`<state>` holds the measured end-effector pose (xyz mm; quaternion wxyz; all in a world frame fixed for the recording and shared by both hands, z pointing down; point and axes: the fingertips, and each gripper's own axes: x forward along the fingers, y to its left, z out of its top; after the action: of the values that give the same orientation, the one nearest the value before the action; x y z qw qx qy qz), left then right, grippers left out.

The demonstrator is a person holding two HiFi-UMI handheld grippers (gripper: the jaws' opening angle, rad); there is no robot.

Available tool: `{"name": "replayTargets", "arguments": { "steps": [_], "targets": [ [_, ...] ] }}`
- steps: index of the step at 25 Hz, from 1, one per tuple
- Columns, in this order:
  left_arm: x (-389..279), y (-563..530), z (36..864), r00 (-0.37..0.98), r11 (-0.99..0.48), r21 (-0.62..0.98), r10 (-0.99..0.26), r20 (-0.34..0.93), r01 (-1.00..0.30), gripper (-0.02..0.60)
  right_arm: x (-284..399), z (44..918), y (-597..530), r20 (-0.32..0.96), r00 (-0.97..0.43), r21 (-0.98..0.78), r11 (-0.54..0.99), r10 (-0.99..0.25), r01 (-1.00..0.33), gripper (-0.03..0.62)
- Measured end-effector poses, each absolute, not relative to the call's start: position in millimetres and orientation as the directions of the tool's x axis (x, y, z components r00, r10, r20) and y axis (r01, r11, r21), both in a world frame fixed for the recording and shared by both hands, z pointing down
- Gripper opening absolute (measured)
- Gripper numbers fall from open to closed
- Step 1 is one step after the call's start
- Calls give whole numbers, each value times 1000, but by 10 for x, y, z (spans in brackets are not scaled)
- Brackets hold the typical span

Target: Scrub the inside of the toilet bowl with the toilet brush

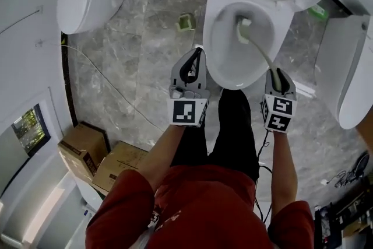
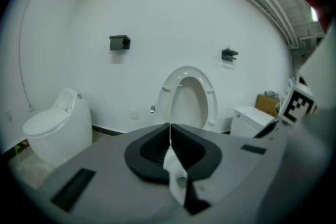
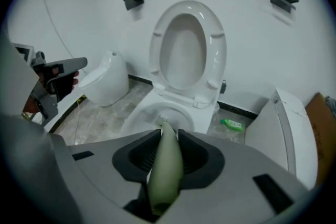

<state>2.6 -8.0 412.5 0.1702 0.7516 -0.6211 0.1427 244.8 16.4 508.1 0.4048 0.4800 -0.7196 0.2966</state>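
Right gripper (image 3: 168, 132) grips brush (image 1: 244, 28), left gripper (image 2: 169, 131) closed

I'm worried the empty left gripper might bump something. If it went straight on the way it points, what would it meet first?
Probably the raised toilet seat, which stands directly past the shut left gripper in its own view; depth is hard to judge.

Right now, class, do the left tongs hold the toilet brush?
No, the left tongs are shut on nothing; the brush handle sits in the right tongs.
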Motion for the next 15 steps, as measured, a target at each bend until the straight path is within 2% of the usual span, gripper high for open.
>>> {"name": "replayTargets", "arguments": {
  "steps": [6, 11, 15],
  "targets": [
    [-646, 62, 3472, 59, -52, 29, -924, 378, -998, -3, 1593, 4359, -64, 808, -352, -78, 508, -472, -858, 100],
    [-1441, 273, 3090, -30, 35, 8, -935, 354, -999, -3, 745, 4017, -151, 798, -385, -54, 582, -464, -811, 100],
    [-2061, 433, 3071, -94, 105, 13, -933, 346, -994, -3, 53, 4094, -151, 823, -376, -10, 651, -425, -759, 100]
  ]
}}
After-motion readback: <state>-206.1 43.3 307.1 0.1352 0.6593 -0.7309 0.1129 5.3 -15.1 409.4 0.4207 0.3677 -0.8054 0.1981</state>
